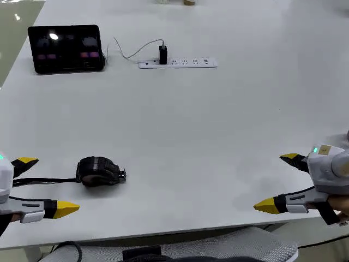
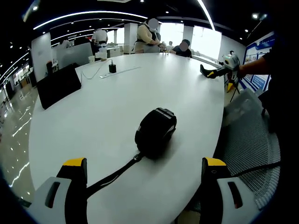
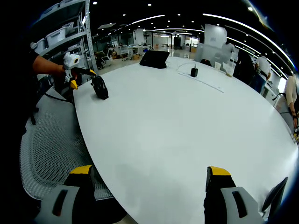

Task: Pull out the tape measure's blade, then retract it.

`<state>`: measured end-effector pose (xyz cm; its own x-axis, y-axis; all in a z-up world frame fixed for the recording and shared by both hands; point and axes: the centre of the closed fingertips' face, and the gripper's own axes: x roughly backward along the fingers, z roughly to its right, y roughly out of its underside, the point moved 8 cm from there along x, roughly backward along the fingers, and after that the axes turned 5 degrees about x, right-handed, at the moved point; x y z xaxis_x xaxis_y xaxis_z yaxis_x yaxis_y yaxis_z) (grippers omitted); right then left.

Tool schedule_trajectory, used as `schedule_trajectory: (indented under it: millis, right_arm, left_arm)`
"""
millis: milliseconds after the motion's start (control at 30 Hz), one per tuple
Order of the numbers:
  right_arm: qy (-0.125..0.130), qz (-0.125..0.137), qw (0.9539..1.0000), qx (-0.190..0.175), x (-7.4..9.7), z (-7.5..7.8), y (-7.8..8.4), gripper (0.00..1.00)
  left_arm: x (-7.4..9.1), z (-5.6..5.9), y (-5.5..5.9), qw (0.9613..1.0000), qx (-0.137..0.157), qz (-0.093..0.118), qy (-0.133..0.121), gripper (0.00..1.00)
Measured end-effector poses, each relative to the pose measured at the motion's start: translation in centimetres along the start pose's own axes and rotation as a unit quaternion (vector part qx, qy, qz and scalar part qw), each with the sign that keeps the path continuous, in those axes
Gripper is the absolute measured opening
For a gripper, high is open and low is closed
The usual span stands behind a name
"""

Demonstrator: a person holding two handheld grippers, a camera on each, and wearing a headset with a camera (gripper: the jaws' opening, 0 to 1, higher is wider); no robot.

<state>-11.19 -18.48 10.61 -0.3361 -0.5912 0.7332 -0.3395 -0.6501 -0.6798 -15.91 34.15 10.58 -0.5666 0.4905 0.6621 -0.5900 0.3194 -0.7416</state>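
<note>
**Both tongs released, tape measure lying by the left one**

Grey mesh of a chair [image 1: 229, 244] shows at the bottom of the head view, just under the near edge of the white table [image 1: 218, 136].

Left gripper [image 1: 52, 184] sits at the table's near left corner with its yellow-tipped jaws spread wide and nothing held between them. Just beyond its tips lies the tape measure [image 1: 98, 171], flat on the table top near the front edge. It is a rounded black case, lying on its side, with a small metal tab at the end that faces away from the left gripper. No length of blade is drawn out. A black strap [image 1: 46, 179] runs from the case back toward the left gripper and passes between the open jaws. Whether it touches either jaw, I cannot tell. In the left gripper view the case sits ahead of the jaws and apart from both.

Right gripper [image 1: 271, 182] rests at the near right edge of the table, jaws likewise spread wide, grasping nothing and touching nothing but perhaps the table surface. It is well apart from the tape measure.

At the far side stand a dark tablet [image 1: 66, 48] and, to its right, a white power strip [image 1: 180, 63] with a black plug [image 1: 163, 54] and a thin cable [image 1: 133, 50].
</note>
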Motion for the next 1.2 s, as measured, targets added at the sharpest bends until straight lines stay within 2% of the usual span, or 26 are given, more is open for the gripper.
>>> schedule_trajectory:
  millis: [467,667,933,1100,1200]
  right_arm:
    - [-0.010,-0.003,0.9999,0.010,-0.6,0.1,0.2,0.99]
    - [-0.020,0.001,0.9994,0.027,-1.1,0.2,-0.6,0.99]
    - [-0.025,0.004,0.9985,0.048,-1.8,0.4,-1.9,0.99]
    - [-0.031,0.005,0.9977,0.060,-2.5,0.5,-3.0,0.99]
    - [-0.033,0.008,0.9973,0.064,-2.8,0.7,-3.7,0.99]
  left_arm:
    - [0.2,0.1,0.1,0.9999,-0.013,-0.001,-0.005,0.99]
    - [-0.3,0.2,-0.3,0.9989,-0.047,-0.006,0.000,0.99]
    - [-0.6,-0.4,-1.0,0.9975,-0.069,-0.011,0.002,0.99]
    - [-0.7,-0.9,-1.7,0.9965,-0.081,-0.021,0.003,0.99]
    - [-0.9,-1.2,-1.9,0.9950,-0.092,-0.039,0.004,0.99]
